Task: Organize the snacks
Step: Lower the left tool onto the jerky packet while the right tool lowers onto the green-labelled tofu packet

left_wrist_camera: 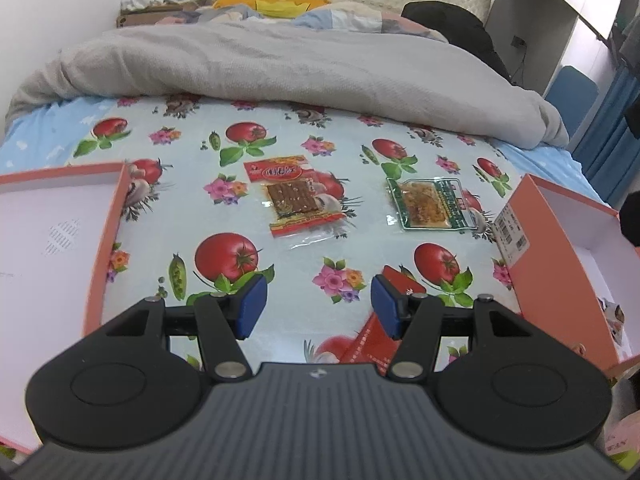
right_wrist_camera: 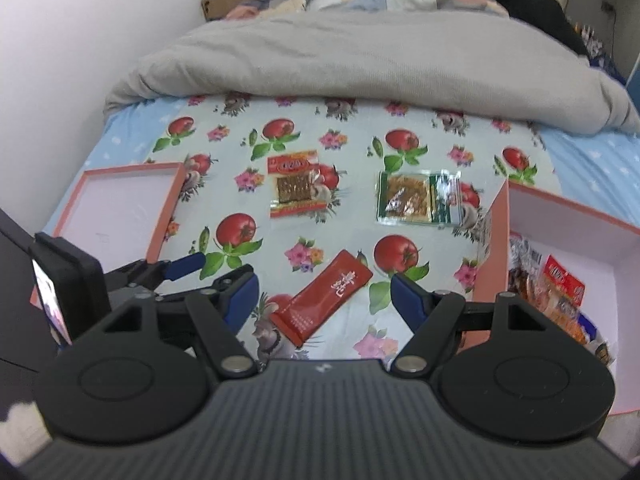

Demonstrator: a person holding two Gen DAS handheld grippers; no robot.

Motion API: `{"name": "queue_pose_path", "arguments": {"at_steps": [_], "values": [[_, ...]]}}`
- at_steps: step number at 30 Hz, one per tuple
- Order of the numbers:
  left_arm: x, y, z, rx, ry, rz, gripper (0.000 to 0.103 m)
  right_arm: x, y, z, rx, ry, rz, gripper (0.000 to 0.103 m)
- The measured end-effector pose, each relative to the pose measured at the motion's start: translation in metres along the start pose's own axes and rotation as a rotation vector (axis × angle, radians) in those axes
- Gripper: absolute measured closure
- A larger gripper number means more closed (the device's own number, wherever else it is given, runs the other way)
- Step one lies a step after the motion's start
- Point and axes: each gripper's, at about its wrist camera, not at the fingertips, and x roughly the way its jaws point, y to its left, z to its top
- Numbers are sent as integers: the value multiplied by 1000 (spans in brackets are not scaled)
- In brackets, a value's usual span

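Lying on a flowered cloth (right_wrist_camera: 320,216) spread over a bed are three loose snacks; the nearest is a long red sachet (right_wrist_camera: 324,298) with pale lettering, set on a slant between the right gripper's (right_wrist_camera: 324,300) two blue-padded fingers, which stand wide apart and touch nothing; in the left view only part of the sachet (left_wrist_camera: 374,336) shows, beside the right-hand pad of the left gripper (left_wrist_camera: 319,306), whose fingers are also spread and hold nothing. Farther back, in the middle of the cloth, lies a clear packet (right_wrist_camera: 295,188) with red and orange printed ends and a dark brown square inside; well to its right lies a green-edged packet (right_wrist_camera: 418,199) with golden-brown crumbly contents; both are flat and apart from each other.

Two shallow pink boxes with white insides flank the snacks; the left box (right_wrist_camera: 120,170) sits at the cloth's left edge; the right box (right_wrist_camera: 500,216) at the right edge holds several wrapped snacks (right_wrist_camera: 560,292) in red, silver and blue, and carries a white barcode label on its outer wall.

The cloth is pale blue-white, printed with tomatoes, pink flowers, pea pods and mushrooms; behind it a grey duvet (left_wrist_camera: 280,68) is bunched across the bed; beyond are a yellow pillow (left_wrist_camera: 276,2), a padded cream headboard, a white wall at left, and a cardboard box (left_wrist_camera: 160,12) of clothes in the corner.
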Motion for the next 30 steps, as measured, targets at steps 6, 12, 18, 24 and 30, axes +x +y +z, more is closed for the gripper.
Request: {"name": "queue_pose_path", "arguments": {"at_steps": [6,12,18,24,30], "values": [[27,10,2,-24,18,-12,40,29,-4,1,17,17,0,29],[54,21,17,-46,12,5,40,79,-35,-5,73,-15,-49,29],[84,33,38,-46,2,11,32,126,-55,-9,120,-55,-66,29],[120,38,53,-43,29,-2,29,165,-61,-10,158,-100,-72,29],[153,40,62,-55,61,-1,28,198,-69,-12,175,-155,-73,29]]}}
